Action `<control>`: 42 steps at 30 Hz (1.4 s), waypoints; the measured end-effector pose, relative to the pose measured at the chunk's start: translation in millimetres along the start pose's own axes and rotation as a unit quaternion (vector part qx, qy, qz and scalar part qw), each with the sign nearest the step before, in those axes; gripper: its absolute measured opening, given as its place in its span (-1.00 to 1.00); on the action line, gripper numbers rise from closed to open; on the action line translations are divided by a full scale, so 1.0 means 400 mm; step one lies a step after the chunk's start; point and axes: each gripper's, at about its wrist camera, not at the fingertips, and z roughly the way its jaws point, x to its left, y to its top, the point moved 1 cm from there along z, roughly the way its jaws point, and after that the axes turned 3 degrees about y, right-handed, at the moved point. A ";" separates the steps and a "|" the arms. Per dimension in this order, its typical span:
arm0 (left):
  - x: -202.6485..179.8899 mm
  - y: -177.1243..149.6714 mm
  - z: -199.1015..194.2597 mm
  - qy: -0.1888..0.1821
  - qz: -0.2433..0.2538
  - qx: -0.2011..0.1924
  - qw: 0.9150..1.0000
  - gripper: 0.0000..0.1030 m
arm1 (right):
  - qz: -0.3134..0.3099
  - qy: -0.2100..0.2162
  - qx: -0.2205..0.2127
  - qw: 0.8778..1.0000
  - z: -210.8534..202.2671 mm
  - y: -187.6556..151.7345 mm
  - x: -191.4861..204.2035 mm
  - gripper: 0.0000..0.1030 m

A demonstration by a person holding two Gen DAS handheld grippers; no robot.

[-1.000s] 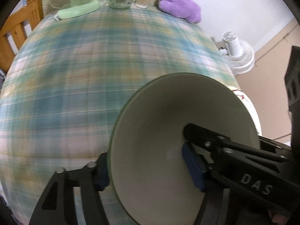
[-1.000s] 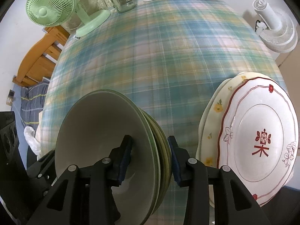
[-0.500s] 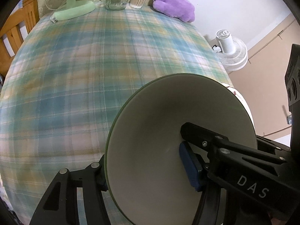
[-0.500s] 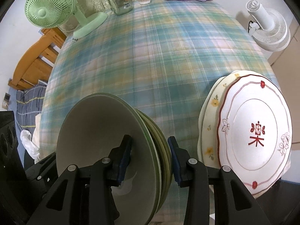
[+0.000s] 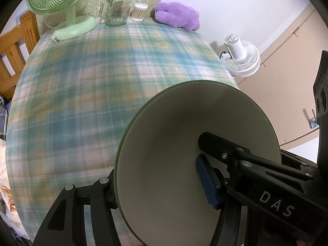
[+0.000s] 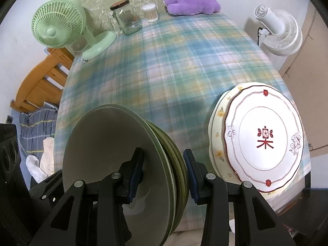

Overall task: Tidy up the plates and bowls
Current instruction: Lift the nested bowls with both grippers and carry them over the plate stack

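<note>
Stack of green bowls [image 6: 123,164]: heavy, glazed, breakable, likely slippery. Right gripper [image 6: 163,174] clamps its rim at six o'clock; left gripper [image 5: 155,184] clamps the opposite rim. Keep both holds.

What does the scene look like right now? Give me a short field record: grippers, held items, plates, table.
left gripper: clamped on the rim of the bowl stack
right gripper: clamped on the opposite rim of the same stack
bowl stack: several nested green bowls, tilted, held off the table
plates: two stacked, red-patterned one on a yellow-flowered one, at the near right table edge
table: plaid cloth; green fan, glass jar, purple plush at far end
</note>
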 end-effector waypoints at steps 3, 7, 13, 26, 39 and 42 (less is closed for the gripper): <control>-0.017 -0.002 0.003 0.009 0.000 -0.004 1.000 0.22 | -0.002 0.008 -0.004 1.000 -0.005 -0.001 -0.016 -0.17; -0.046 0.005 0.011 0.021 -0.009 -0.008 1.000 0.22 | -0.009 0.020 -0.005 1.000 -0.007 0.008 -0.045 -0.17; -0.107 0.019 0.017 0.032 -0.020 -0.018 0.999 0.22 | -0.022 0.031 -0.008 0.999 -0.031 0.029 -0.096 -0.17; -0.251 0.046 0.067 0.034 -0.034 -0.024 0.999 0.21 | -0.037 0.035 -0.006 0.999 -0.073 0.067 -0.242 -0.17; -0.351 0.055 0.128 0.036 -0.049 -0.018 0.998 0.21 | -0.044 0.035 0.007 0.998 -0.074 0.099 -0.359 -0.17; -0.368 0.060 0.148 0.033 -0.055 -0.015 0.998 0.21 | -0.048 0.032 0.011 0.998 -0.069 0.106 -0.384 -0.17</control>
